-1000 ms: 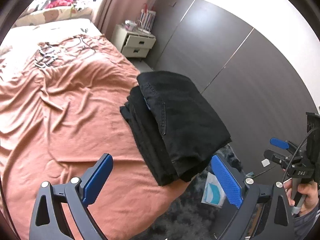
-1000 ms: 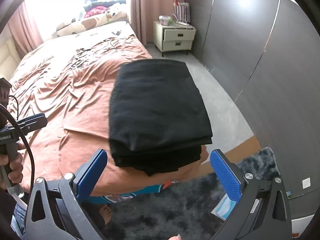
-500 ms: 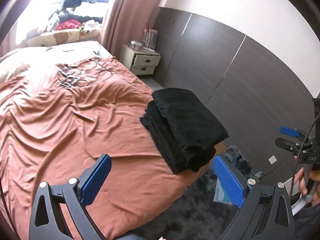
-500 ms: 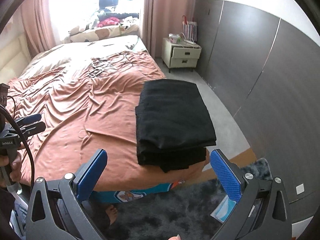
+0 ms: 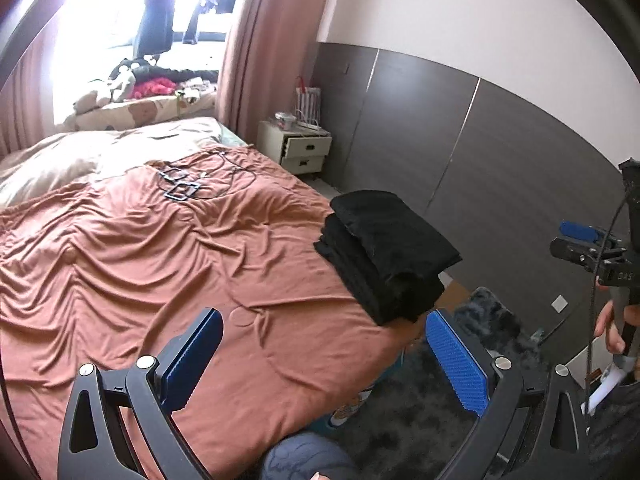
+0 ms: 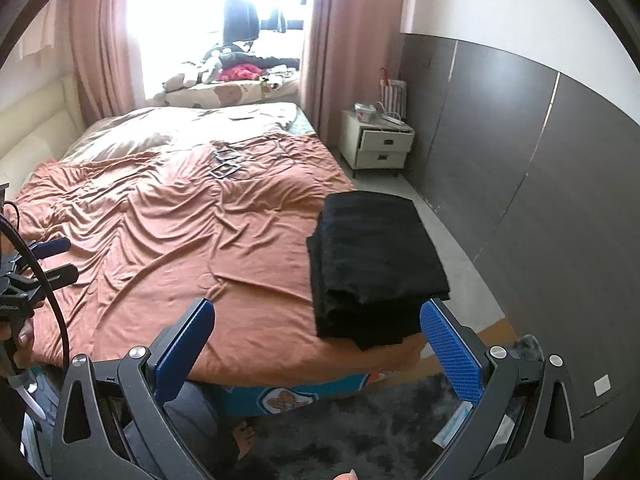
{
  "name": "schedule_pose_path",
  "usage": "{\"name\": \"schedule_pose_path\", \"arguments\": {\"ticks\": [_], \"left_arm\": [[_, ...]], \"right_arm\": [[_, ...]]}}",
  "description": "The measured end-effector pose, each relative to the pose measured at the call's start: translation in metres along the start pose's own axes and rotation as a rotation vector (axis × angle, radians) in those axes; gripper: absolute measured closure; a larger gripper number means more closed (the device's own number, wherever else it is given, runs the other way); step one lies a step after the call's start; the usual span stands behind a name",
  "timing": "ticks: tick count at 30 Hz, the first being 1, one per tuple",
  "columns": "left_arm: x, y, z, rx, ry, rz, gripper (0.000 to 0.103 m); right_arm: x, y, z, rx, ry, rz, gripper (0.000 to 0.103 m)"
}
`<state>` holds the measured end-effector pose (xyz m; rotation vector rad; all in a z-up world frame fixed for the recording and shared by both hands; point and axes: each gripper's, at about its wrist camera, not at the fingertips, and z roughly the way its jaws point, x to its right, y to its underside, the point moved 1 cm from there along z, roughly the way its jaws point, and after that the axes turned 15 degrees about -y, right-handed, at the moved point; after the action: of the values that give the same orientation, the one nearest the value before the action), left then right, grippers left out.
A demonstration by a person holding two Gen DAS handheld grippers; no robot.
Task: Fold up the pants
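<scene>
- Left wrist view: the left gripper point(image 5: 320, 344) is spread wide and holds nothing; it hangs off the foot of the bed point(image 5: 132, 264), well clear of the cloth.
- Same view: the pants point(image 5: 384, 248) lie as a black folded stack at the bed's corner on the wardrobe side, resting on the quilt point(image 5: 224, 280). The stack's near end sits right at the mattress edge.
- Same view: the right gripper point(image 5: 576, 240) shows at the far right, held in a hand point(image 5: 616, 328); its fingers look parted and nothing sits between them.
- Right wrist view: the right gripper point(image 6: 316, 336) is spread wide and empty, held back from the bed point(image 6: 160, 240).
- Same view: the pants point(image 6: 372, 256) read as several layers, top face flat, lower layers poking out unevenly at the near end, which slightly overhangs the corner.
- Same view: the left gripper point(image 6: 44, 260) appears at the left edge over the quilt point(image 6: 168, 264), touching no garment.
- Judgement: the fold looks complete; neither tool is engaged.
- Risk: the stack sits at the very corner. A nudge from a finger, or a tug on the quilt, could slide it onto the rug point(image 6: 360, 432).
- Risk: the uneven lower layers could splay if the stack is gripped from one end only.
- Risk: cables point(image 6: 240, 160) lying mid-bed could snag a tool swept across.
</scene>
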<state>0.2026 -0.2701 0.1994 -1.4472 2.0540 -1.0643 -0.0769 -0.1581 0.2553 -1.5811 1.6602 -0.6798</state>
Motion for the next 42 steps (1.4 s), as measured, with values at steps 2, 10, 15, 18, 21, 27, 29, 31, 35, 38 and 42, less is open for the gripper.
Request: {"name": "schedule_pose_path", "arguments": {"ticks": [2, 10, 15, 18, 21, 27, 29, 31, 35, 38, 42], "left_arm": [[-0.011, 0.005, -0.013, 0.015, -0.011, -0.010, 0.000], [-0.045, 0.029, -0.060, 0.078, -0.062, -0.013, 0.000], [-0.064, 0.049, -0.083, 0.115, -0.101, -0.014, 0.000], [-0.072, 0.062, -0.095, 0.148, -0.124, 0.000, 0.000], [-0.080, 0.075, -0.108, 0.169, -0.141, -0.004, 0.000], [-0.092, 0.106, -0.129, 0.201, -0.156, -0.015, 0.000], [-0.096, 0.118, -0.134, 0.208, -0.184, -0.017, 0.000], [-0.099, 0.129, -0.137, 0.218, -0.203, -0.017, 0.000], [-0.106, 0.150, -0.147, 0.235, -0.235, -0.032, 0.000], [-0.112, 0.166, -0.154, 0.251, -0.255, -0.065, 0.000], [-0.118, 0.188, -0.156, 0.248, -0.282, -0.083, 0.000]], "right_arm": [[-0.005, 0.003, 0.002, 0.008, -0.005, 0.000, 0.000], [-0.038, 0.026, 0.001, 0.061, -0.028, -0.004, 0.000], [-0.058, 0.046, -0.004, 0.117, -0.023, -0.009, 0.000], [-0.066, 0.061, -0.006, 0.144, -0.028, 0.007, 0.000], [-0.076, 0.076, -0.008, 0.168, -0.029, 0.007, 0.000], [-0.091, 0.103, -0.009, 0.214, -0.061, 0.010, 0.000], [-0.096, 0.114, -0.006, 0.220, -0.071, 0.000, 0.000], [-0.102, 0.125, -0.001, 0.226, -0.091, -0.002, 0.000], [-0.107, 0.142, 0.006, 0.255, -0.119, -0.017, 0.000], [-0.110, 0.157, 0.018, 0.263, -0.139, -0.041, 0.000], [-0.112, 0.172, 0.037, 0.265, -0.166, -0.040, 0.000]]}}
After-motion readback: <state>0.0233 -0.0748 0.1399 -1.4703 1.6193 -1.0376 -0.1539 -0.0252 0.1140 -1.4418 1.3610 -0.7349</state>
